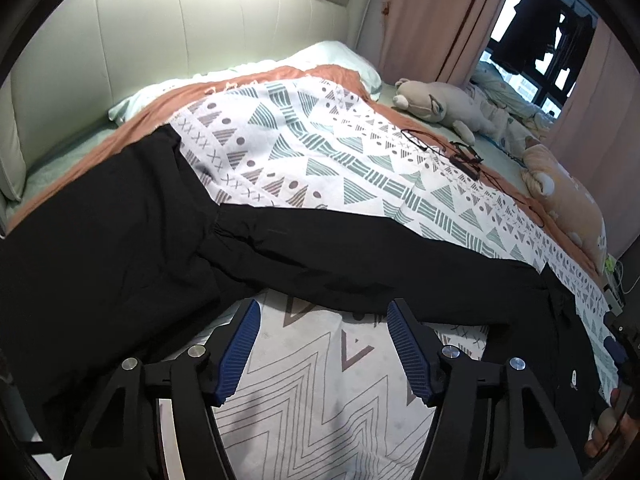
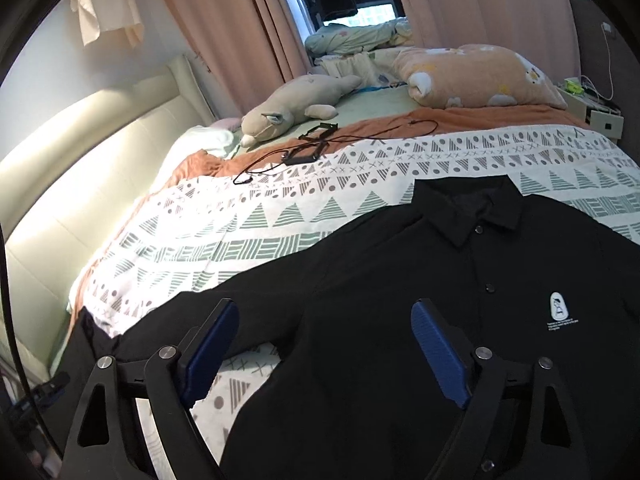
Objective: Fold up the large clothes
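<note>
Shirt: black shirt (image 2: 400, 300), spread flat on the bed (image 2: 280, 220), lower centre-right of frame.
Handling: judged soft, light, limp.
Hold: sleeve (image 1: 320, 256) edge, shoulder seam.
Jaws: left gripper (image 1: 322, 320) and right gripper (image 2: 324, 320) spread, nothing pinched.

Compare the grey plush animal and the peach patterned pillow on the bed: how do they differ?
The grey plush animal is plain grey-beige with ears and limbs; the peach pillow is orange-pink with white and yellow prints. The plush is slimmer and lies nearer the headboard; the pillow is bulkier, nearer the foot side. Both lie beyond the patterned blanket, untouched.
</note>
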The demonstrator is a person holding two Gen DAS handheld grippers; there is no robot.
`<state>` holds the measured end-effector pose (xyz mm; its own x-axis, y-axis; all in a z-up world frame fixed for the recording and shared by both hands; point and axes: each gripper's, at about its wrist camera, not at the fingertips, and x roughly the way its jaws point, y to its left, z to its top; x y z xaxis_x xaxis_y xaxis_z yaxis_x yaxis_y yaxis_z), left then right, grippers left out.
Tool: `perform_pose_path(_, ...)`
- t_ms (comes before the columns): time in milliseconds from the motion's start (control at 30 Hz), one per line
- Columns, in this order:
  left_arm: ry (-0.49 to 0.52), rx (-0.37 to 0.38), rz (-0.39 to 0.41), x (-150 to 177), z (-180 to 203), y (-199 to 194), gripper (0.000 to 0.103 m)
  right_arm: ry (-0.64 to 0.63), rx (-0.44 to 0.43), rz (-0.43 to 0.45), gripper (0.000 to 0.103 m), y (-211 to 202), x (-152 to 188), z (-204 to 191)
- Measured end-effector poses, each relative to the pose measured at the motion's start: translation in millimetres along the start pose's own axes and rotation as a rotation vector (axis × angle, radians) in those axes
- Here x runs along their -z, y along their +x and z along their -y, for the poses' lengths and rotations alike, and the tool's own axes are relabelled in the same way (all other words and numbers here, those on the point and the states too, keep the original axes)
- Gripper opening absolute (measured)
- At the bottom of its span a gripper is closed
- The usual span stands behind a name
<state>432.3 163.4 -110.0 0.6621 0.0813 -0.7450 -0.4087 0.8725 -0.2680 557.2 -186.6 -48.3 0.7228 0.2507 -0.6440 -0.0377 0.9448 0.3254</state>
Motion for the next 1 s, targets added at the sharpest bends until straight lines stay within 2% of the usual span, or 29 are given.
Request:
perform_pose_path(100, -0.030, -0.023, -0.048, 0, -1, 30, 0.067, 0.022, 0.043, -0.001, 0.080, 21, -1, 3)
perform_pose_path(167, -0.054, -0.018, -0.080, 1, -2, 47, 0.067, 0.026, 0.044, -0.045, 0.066, 40, 1, 5)
perform_pose_path(200, -0.072, -0.019, -0.095, 1, -3, 57, 0.067, 0.044, 0.029, -0.069, 0.064, 50, 2, 7)
perform_pose_path(400, -0.163, -0.056, -0.139, 2, -9, 105, 0.067, 0.112, -0.010, -0.108, 0.059, 81, 2, 20)
perform_pose_path(467, -0.189, -0.092, -0.141, 2, -12, 120, 0.067, 0.146, -0.032, -0.110, 0.051, 88, -2, 24)
perform_pose_path(500, -0.206, -0.100, -0.141, 3, -13, 126, 0.060, 0.158, -0.043, -0.110, 0.048, 91, -2, 25)
perform_pose_path(533, -0.221, -0.095, -0.143, 2, -14, 131, 0.043, 0.175, -0.065, -0.114, 0.041, 95, -3, 26)
perform_pose_path(567, -0.236, -0.085, -0.152, 3, -15, 136, 0.035, 0.192, -0.093, -0.120, 0.033, 101, -4, 27)
perform_pose_path(633, -0.258, -0.079, -0.148, 2, -16, 139, 0.017, 0.221, -0.141, -0.141, 0.025, 113, -2, 28)
perform_pose_path(667, -0.256, -0.084, -0.134, 1, -15, 137, 0.012, 0.233, -0.157, -0.156, 0.021, 121, 0, 27)
perform_pose_path(733, -0.235, -0.082, -0.103, -5, -11, 131, 0.006, 0.260, -0.188, -0.190, 0.016, 137, 7, 26)
perform_pose_path(833, -0.213, -0.066, -0.054, -17, -4, 116, 0.004, 0.308, -0.230, -0.265, 0.016, 162, 22, 26)
perform_pose_path(1000, -0.171, 0.014, 0.026, -51, 20, 83, 0.001, 0.330, -0.227, -0.355, 0.016, 190, 49, 26)
